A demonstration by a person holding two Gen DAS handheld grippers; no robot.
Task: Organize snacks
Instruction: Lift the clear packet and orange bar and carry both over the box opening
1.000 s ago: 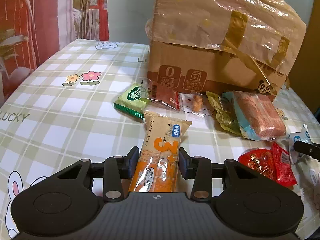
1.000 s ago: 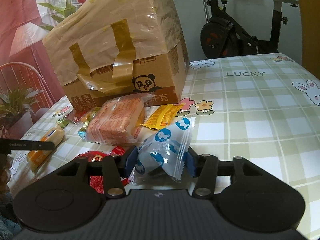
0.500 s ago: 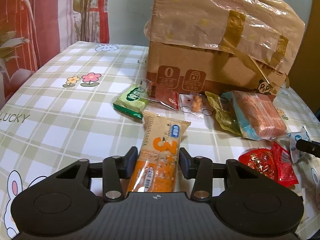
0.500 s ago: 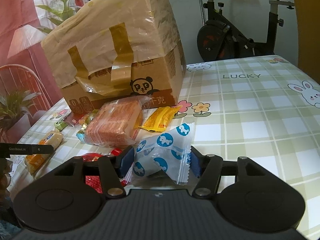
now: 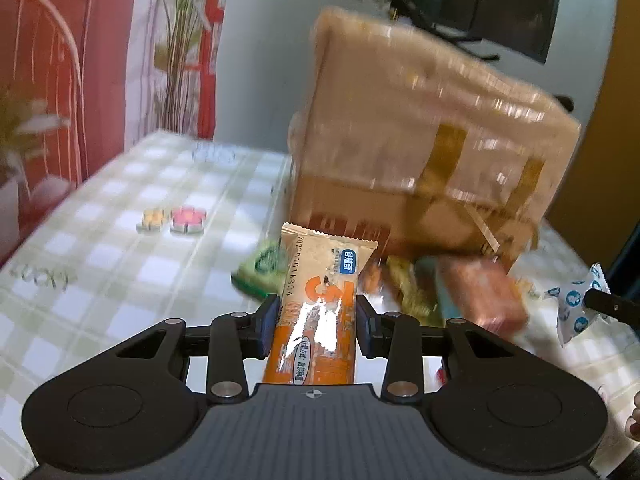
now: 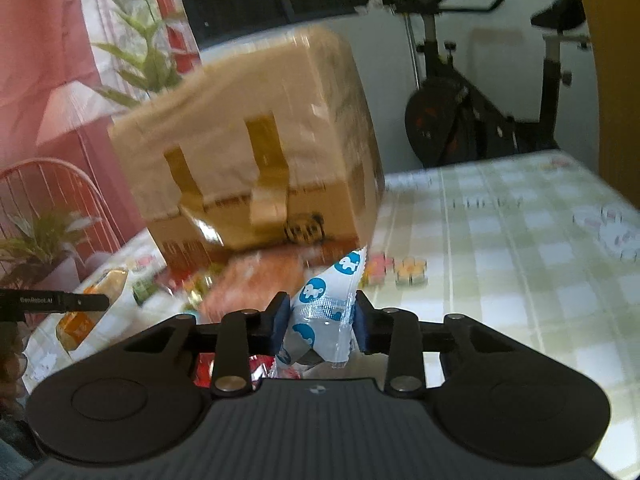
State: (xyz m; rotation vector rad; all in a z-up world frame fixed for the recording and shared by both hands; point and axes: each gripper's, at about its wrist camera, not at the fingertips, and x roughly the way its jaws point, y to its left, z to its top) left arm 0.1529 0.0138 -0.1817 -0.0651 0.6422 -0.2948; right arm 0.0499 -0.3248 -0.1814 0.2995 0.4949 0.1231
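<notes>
My left gripper (image 5: 316,322) is shut on a long orange and beige snack bar (image 5: 320,304) and holds it lifted above the table. My right gripper (image 6: 320,326) is shut on a white packet with blue prints (image 6: 324,308), also lifted; that packet shows at the right of the left wrist view (image 5: 572,308). A taped cardboard box (image 5: 420,168) stands behind; it also fills the middle of the right wrist view (image 6: 256,176). Below lie a green packet (image 5: 260,268), an orange-pink pack (image 5: 480,296) and red wrappers (image 6: 208,368).
The table has a green checked cloth (image 5: 120,240) with flower and rabbit prints. An exercise bike (image 6: 480,112) stands beyond the table's far edge. A red chair (image 6: 52,200) and plants are at the left. Both views are motion-blurred.
Both grippers have closed on their snacks and risen from the table: the orange bar and the blue-print packet are now lifted, and the box looks lower and farther.
</notes>
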